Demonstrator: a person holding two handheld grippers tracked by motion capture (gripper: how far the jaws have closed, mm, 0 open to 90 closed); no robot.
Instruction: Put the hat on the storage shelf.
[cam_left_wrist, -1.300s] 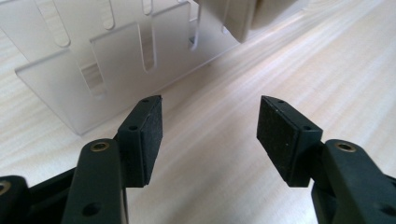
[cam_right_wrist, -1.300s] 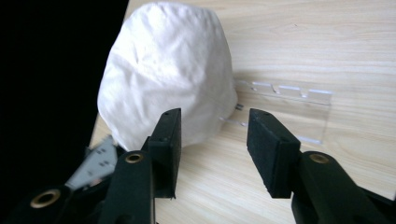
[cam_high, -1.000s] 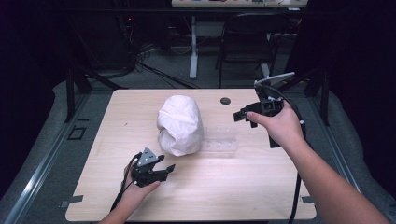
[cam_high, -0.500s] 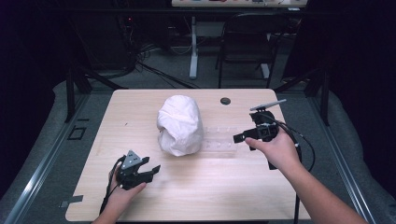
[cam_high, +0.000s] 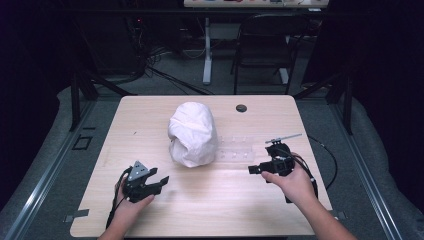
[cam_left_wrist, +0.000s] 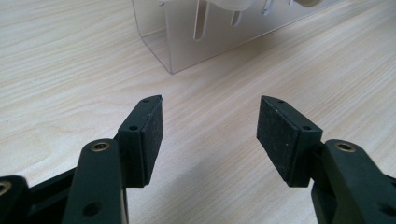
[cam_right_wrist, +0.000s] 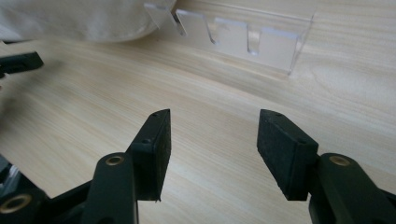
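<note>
The clear acrylic rack (cam_high: 235, 150) sits mid-surface, tucked just beside the right flank of the white bag (cam_high: 192, 134), and both hand-held grippers face it from the near side; the left hand-held gripper (cam_high: 161, 181) rests low on the wooden surface (cam_high: 150, 120) with its jaws spread wide and nothing between them; the right hand-held gripper (cam_high: 252, 169) is just as slack, pads parted, holding nothing, and near the rack's front wall; in the left gripper view the rack (cam_left_wrist: 224, 32) shows as a thin transparent box wall with narrow slots cut down from its top edge, something pale resting above it; in the right gripper view the same rack (cam_right_wrist: 243, 39) reads as a low clear strip with a row of notches, its corner sharp and glassy, the bag (cam_right_wrist: 79, 18) slumped soft against its far end; my read: this piece is light and rigid but slick, so pads could skate on the polished faces; it looks brittle too, so a hard clench near a slot might crack it; best bet seems a grip across the plain end wall or a solid stretch between notches, squeezing gently; the bag looks floppy and would sag if lifted.
</note>
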